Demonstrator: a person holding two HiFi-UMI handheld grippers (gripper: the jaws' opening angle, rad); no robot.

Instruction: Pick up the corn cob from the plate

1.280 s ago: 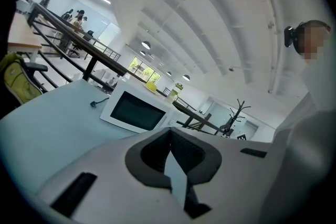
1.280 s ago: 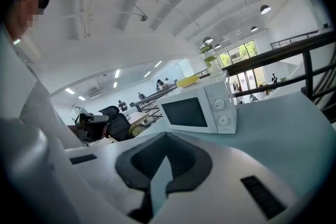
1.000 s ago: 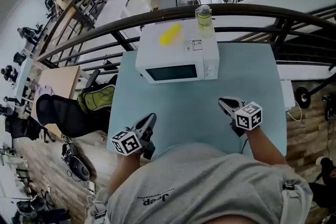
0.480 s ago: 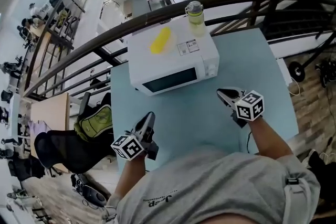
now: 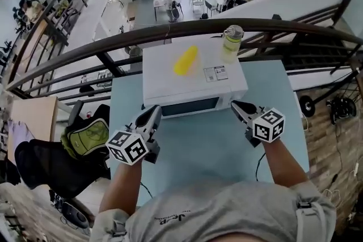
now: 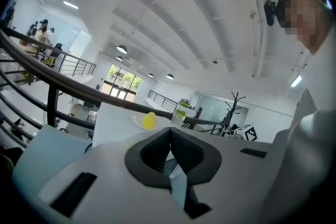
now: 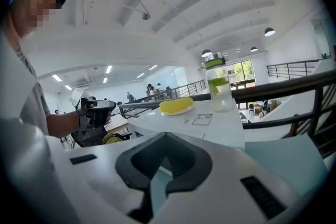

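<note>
I am at the approach step, and nothing is picked up yet. The corn cob (image 5: 186,60) lies on its pale plate (image 7: 182,112) on top of the white microwave (image 5: 195,83), which stands at the far side of the blue bench (image 5: 198,147). A bottle (image 5: 232,39) with green slices in it stands on the same top, to the cob's right and apart from it.

My left claw (image 5: 151,116) hovers over the bench just in front of the microwave's left front corner. Its jaws are pressed together with nothing between them. My right claw (image 5: 240,108) hangs by the right front corner, its jaws likewise together and empty. Both point toward the microwave and are well short of the cob.

Next, I judge, one claw has to rise over the microwave's front edge, spread its jaws wider than the cob and come in across its length. The right one would have to keep clear of the bottle, while the left has an open path. The cob is round and may roll on the plate, so the jaws should close squarely on its middle.
</note>
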